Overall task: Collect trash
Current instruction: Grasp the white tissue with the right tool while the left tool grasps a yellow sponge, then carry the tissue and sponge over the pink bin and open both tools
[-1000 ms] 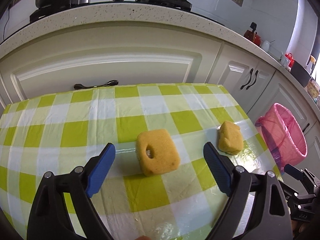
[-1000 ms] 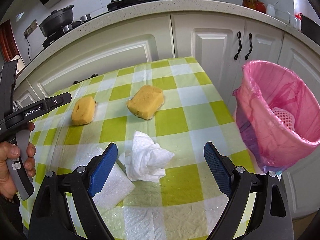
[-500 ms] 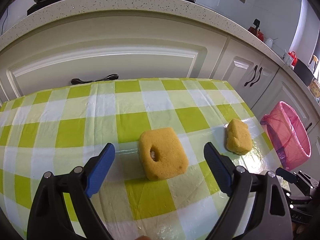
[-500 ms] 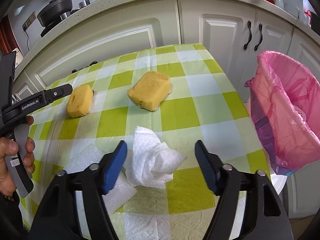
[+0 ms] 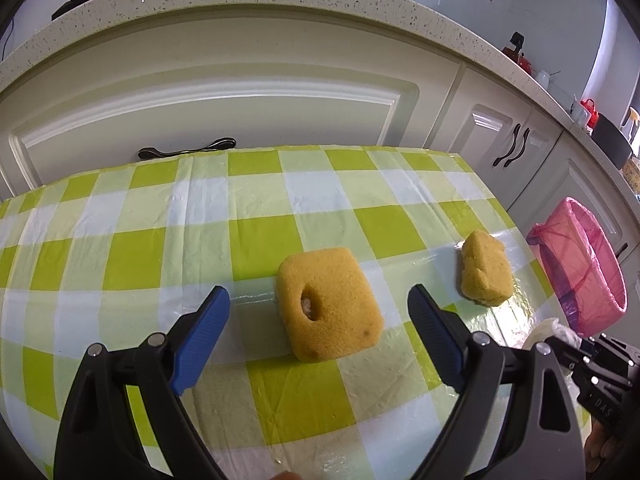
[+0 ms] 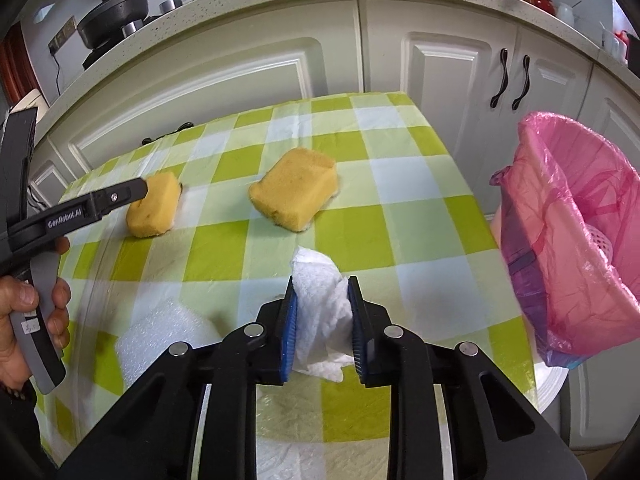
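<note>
While the right hand-held gripper (image 6: pixel 322 318) is closing on the crumpled tissue (image 6: pixel 320 304), bound presumably for the pink-lined bin (image 6: pixel 568 248), the left hand-held gripper (image 5: pixel 318 318) gapes wide. It straddles the holed sponge (image 5: pixel 328 304), likely next

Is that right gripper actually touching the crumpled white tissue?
Touching. The right wrist view shows the right gripper closing on the crumpled white tissue, whose paper fills the space between the blue pads and bulges out past them.

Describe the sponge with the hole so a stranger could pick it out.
On the green-checked tablecloth lie two yellow sponges. The sponge with the hole sits between the open left tongs; the plain sponge lies nearer the pink-lined bin.
</note>
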Tool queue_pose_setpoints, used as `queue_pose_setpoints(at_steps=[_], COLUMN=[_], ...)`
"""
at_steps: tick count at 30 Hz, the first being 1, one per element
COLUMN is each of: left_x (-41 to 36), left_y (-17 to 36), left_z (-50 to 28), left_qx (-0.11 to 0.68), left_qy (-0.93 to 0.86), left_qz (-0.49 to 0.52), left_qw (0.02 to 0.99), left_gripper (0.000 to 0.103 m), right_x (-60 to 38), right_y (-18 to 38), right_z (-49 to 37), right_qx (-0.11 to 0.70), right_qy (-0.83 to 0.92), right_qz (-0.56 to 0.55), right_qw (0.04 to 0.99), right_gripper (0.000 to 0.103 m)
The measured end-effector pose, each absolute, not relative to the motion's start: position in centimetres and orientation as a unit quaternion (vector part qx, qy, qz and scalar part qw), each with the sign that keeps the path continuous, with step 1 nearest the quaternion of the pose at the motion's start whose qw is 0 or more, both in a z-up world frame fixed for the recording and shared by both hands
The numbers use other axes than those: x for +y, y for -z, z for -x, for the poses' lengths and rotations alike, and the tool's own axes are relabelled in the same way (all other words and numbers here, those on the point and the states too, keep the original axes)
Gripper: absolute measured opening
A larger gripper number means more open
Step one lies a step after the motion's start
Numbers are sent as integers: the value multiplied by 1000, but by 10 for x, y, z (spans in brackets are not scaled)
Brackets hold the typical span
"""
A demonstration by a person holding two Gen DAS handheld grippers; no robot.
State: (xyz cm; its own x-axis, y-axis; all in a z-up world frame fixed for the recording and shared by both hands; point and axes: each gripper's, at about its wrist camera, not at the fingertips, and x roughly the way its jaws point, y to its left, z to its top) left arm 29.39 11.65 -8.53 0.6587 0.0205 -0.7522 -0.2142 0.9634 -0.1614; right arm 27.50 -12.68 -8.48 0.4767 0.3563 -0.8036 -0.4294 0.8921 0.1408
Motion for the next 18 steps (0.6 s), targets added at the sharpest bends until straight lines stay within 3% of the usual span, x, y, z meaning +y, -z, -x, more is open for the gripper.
queue_pose_setpoints(at_steps=[13, 14, 16, 18], left_x=[105, 104, 103, 101], left_y=[102, 103, 106, 109], left_z=[-313, -314, -317, -319], left_qx=[445, 449, 454, 459], left_qy=[-77, -79, -80, -80], left_qz=[85, 81, 75, 68], left_qw=[888, 887, 884, 882], left_gripper=[86, 84, 65, 57], right_x=[-142, -143, -145, -147], right_y=[70, 69, 66, 63], right_z=[-289, -289, -289, -288], right_qx=[431, 429, 425, 420], right_qy=[-210, -208, -207, -206], right_qz=[41, 43, 43, 44], right_qw=[876, 878, 880, 883], right_gripper=[24, 24, 24, 24])
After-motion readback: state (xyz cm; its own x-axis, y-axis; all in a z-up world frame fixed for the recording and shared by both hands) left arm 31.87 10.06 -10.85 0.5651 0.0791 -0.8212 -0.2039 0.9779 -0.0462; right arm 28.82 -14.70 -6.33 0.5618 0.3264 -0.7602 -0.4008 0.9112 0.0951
